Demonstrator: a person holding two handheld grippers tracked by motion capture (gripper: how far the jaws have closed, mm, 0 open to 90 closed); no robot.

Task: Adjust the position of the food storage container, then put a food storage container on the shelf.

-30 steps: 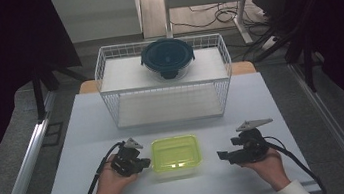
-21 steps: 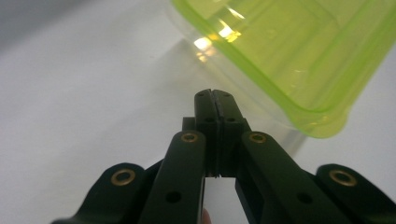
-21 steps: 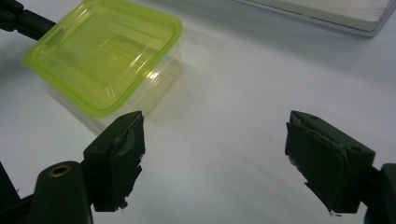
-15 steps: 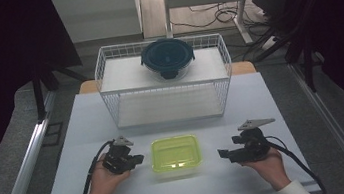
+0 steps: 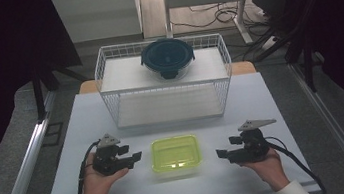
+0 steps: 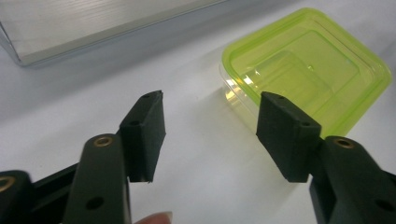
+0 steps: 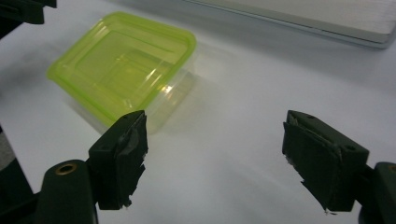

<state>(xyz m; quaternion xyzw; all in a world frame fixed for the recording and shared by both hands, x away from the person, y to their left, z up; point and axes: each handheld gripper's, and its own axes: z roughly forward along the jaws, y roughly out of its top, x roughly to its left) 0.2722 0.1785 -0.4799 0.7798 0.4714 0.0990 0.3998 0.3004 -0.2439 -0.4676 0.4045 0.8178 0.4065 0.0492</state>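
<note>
1. Nearest to us, the left tongs and the right tongs rest low over the white bench, one on each side of the box. Both stand wide open and hold nothing; in each gripper view the two black jaws are well apart with bare bench between them.

2. Between them, near the front edge of the bench, sits the lidded box: a clear plastic tub under a lime-green lid. Both tongs point inward at it and neither touches it.

3. We judge the box light and apparently empty, with thin walls that would flex under a hard squeeze. The plastic looks glossy, so we expect it to slip. The raised rim of the lid, where it overhangs the tub, looks like the surest place to grip; pinching the short sides at left and right would keep it level. A pull on the lid alone might pop it off.

4. Farther back stands a white wire basket, open at the top, well apart from the box.

5. On the far side of the basket, up at its rim, rests a dark round container with a blue lid.
</note>
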